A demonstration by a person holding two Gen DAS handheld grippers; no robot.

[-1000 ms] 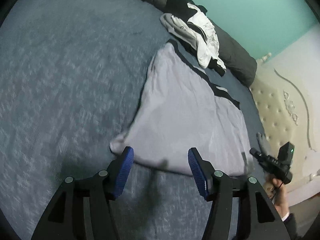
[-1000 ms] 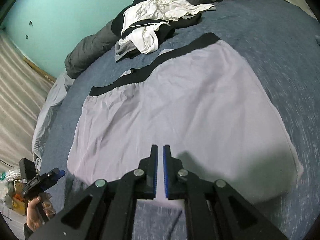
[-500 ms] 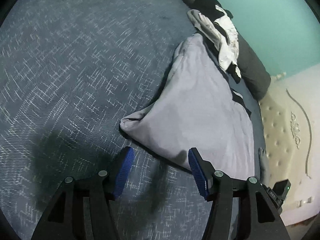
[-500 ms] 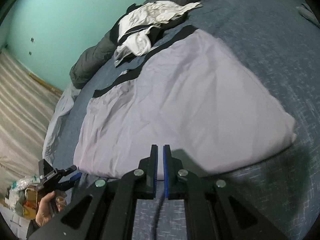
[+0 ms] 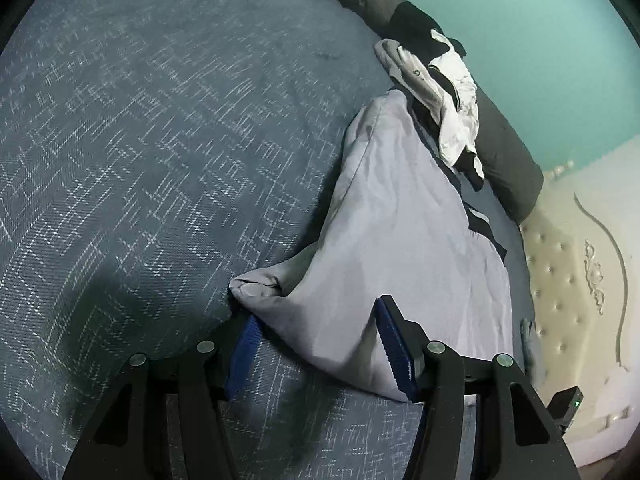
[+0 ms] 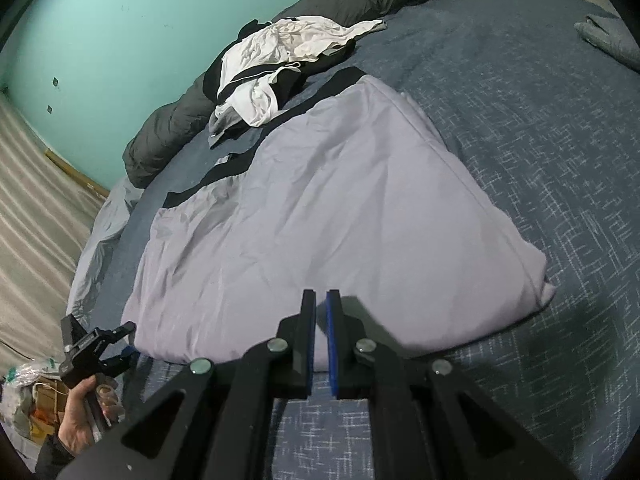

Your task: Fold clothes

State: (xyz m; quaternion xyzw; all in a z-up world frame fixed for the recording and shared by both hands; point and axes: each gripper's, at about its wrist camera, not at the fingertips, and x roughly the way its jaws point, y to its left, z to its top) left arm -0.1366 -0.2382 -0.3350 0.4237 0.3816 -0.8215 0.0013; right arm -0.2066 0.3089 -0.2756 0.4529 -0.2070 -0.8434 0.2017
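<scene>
The bed (image 5: 160, 160) carries the lilac garment (image 6: 320, 220) spread flat, its long axis running from the black waistband on the far side to the near hem. The left gripper (image 5: 316, 344) straddles the near corner of that hem (jaws spread but closing, cloth between them, not yet pinched). The right gripper (image 6: 321, 336) hangs over the hem's middle, jaws pressed together, holding nothing.
</scene>
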